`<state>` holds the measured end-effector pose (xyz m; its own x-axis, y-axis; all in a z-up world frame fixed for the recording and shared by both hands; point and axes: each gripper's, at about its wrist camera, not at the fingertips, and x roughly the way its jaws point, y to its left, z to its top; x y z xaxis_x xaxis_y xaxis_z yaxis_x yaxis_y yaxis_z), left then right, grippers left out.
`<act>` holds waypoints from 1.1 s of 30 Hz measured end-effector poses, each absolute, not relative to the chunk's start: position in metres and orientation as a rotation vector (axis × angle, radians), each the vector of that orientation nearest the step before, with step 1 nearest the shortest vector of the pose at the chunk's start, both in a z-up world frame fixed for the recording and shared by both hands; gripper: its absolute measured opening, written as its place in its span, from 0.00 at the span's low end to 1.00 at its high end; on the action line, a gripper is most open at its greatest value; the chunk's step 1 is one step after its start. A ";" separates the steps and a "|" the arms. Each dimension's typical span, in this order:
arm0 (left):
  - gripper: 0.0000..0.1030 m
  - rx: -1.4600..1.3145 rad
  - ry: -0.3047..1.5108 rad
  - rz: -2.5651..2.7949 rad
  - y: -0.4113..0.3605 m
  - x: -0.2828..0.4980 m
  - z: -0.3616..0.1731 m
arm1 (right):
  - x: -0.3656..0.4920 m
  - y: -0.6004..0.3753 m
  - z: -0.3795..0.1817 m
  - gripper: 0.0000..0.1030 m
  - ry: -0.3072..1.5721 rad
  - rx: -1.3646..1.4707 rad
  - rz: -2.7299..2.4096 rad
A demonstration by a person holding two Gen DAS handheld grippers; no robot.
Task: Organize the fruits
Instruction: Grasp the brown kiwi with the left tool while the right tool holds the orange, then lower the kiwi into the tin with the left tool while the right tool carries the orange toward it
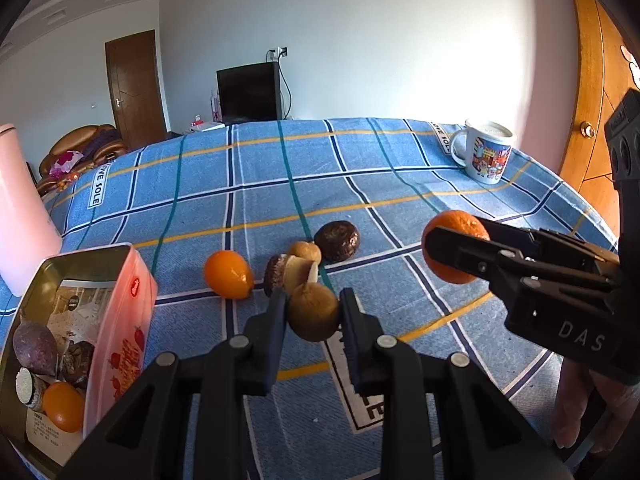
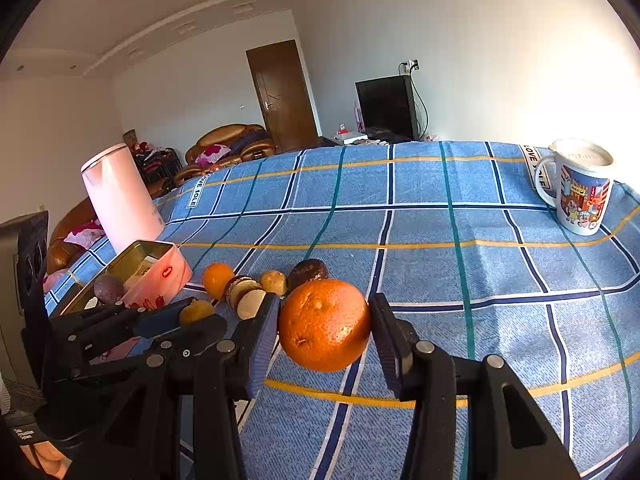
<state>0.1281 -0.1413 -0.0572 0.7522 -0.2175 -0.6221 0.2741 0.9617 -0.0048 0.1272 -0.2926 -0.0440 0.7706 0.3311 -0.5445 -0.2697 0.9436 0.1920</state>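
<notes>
My left gripper (image 1: pixel 313 316) is shut on a brownish-yellow round fruit (image 1: pixel 313 311), just above the blue checked cloth (image 1: pixel 360 184). My right gripper (image 2: pixel 325 324) is shut on a large orange (image 2: pixel 325 324), held above the cloth; it also shows in the left wrist view (image 1: pixel 452 240). Loose on the cloth lie a small orange fruit (image 1: pixel 228 275), a cut dark fruit (image 1: pixel 289 272), a small tan fruit (image 1: pixel 305 251) and a dark brown fruit (image 1: pixel 337 240). An open pink tin (image 1: pixel 116 320) at the left holds a purple fruit (image 1: pixel 34 347) and a small orange fruit (image 1: pixel 63 406).
A pink kettle (image 2: pixel 120 196) stands behind the tin at the left. A cartoon-printed mug (image 2: pixel 580 188) stands at the far right of the cloth. A wooden door (image 1: pixel 588 120) is beyond the right edge. A black monitor (image 1: pixel 248 92) stands behind the table.
</notes>
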 end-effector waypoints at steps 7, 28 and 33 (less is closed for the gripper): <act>0.27 0.099 0.614 -0.246 -0.141 0.120 -0.052 | 0.120 -0.292 -0.040 0.46 0.562 0.089 0.324; 0.27 0.092 0.492 -0.207 -0.135 0.101 -0.042 | 0.098 -0.287 -0.028 0.46 0.438 0.042 0.317; 0.27 0.090 0.463 -0.198 -0.134 0.096 -0.039 | 0.092 -0.286 -0.025 0.46 0.409 0.029 0.311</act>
